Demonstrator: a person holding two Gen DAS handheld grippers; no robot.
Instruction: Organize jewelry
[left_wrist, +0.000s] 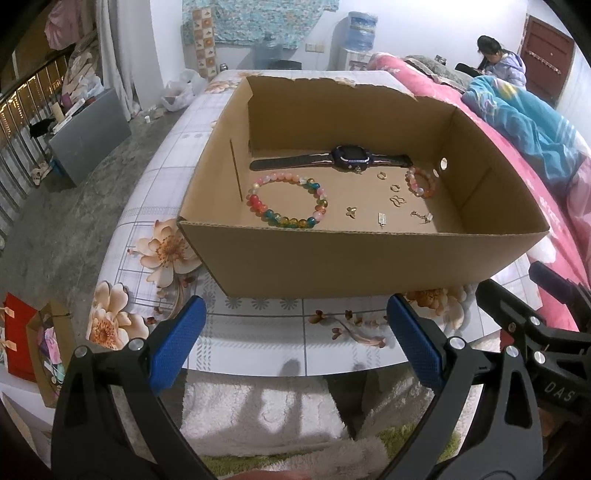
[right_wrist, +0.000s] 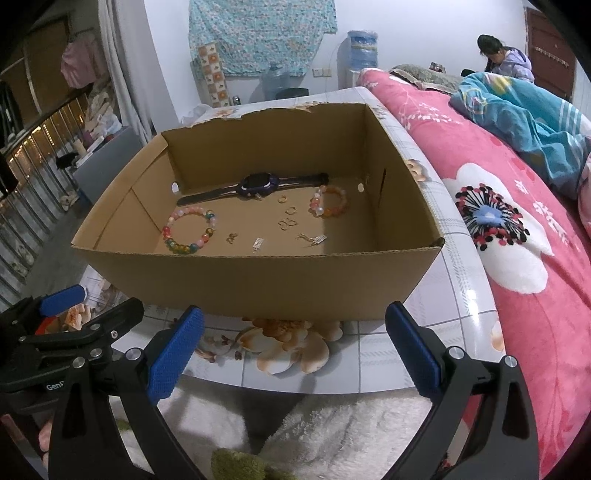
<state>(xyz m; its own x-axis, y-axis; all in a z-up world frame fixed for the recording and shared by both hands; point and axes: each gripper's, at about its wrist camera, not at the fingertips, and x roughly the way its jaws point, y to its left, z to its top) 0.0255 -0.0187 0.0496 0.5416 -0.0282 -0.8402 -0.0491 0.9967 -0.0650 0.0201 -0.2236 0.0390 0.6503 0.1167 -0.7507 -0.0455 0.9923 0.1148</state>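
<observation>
An open cardboard box (left_wrist: 369, 266) (right_wrist: 258, 284) stands on a floral-tiled table (left_wrist: 258, 332) (right_wrist: 369, 354). Inside lie a dark watch (left_wrist: 332, 159) (right_wrist: 255, 186), a large multicoloured bead bracelet (left_wrist: 258, 205) (right_wrist: 173, 242), a smaller pink-orange bead bracelet (left_wrist: 428, 184) (right_wrist: 341, 206) and several small gold earrings and charms (left_wrist: 397, 201) (right_wrist: 286, 223). My left gripper (left_wrist: 295, 332) is open and empty in front of the box's near wall. My right gripper (right_wrist: 293, 339) is open and empty, also just in front of the box. Each gripper shows at the edge of the other's view.
A bed with a pink floral quilt (right_wrist: 517, 240) (left_wrist: 554, 206) and a blue blanket (right_wrist: 524, 122) lies right of the table. A person (left_wrist: 498, 59) sits at the far right. A grey cabinet (left_wrist: 88, 136) stands on the floor at left. Red bag (left_wrist: 18, 336) at lower left.
</observation>
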